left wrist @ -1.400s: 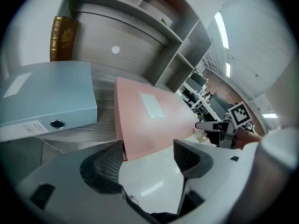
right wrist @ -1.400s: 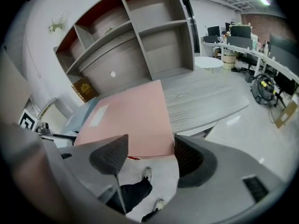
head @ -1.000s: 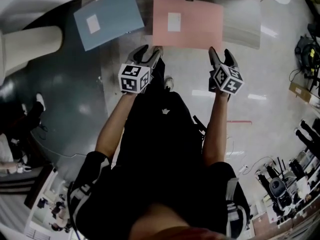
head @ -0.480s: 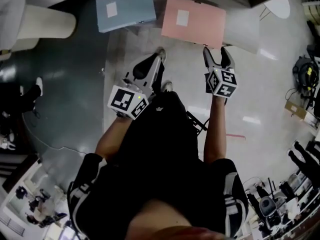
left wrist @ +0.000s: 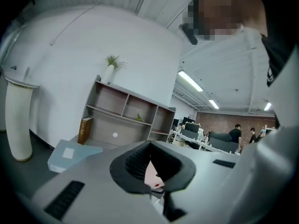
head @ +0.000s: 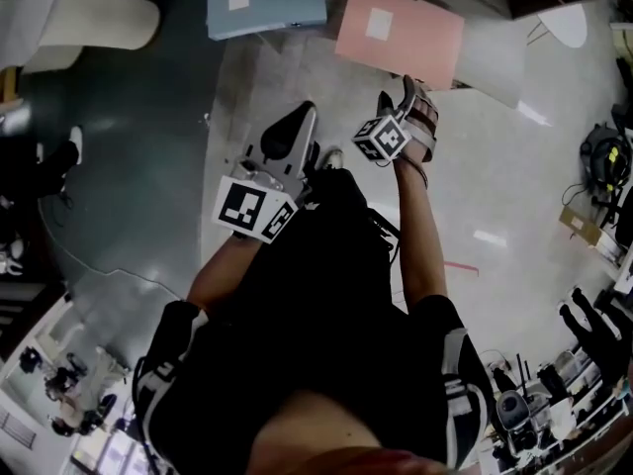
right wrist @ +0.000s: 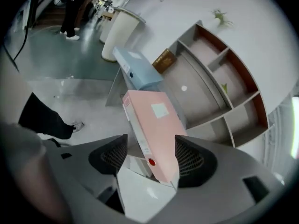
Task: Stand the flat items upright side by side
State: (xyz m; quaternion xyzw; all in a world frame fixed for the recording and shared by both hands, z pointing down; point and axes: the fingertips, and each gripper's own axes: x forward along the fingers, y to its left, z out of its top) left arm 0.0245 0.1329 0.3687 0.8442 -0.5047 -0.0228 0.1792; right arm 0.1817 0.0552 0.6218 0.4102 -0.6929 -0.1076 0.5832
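Observation:
Two box files lie flat side by side on a low table [head: 487,59]: a blue one [head: 265,3] on the left and a pink one [head: 401,33] on the right. My right gripper [head: 408,94] is rolled onto its side at the pink file's near edge. In the right gripper view the pink file's [right wrist: 154,129] near corner shows between the open jaws [right wrist: 147,157], which have just opened slightly, with no pad pressing on it. My left gripper [head: 304,119] hangs short of the table, shut on nothing. The left gripper view [left wrist: 150,148] looks level at the blue file [left wrist: 72,154].
A grey open shelf unit [left wrist: 126,120] stands against the wall behind the table, with a brown book [left wrist: 84,130] in it and a small plant on top. A tall white column [head: 99,28] stands to the left. Cluttered desks [head: 593,344] lie at the right.
The left gripper has shut and pulled back and up from the table. The right gripper has rolled onto its side and shifted left along the pink file's near edge.

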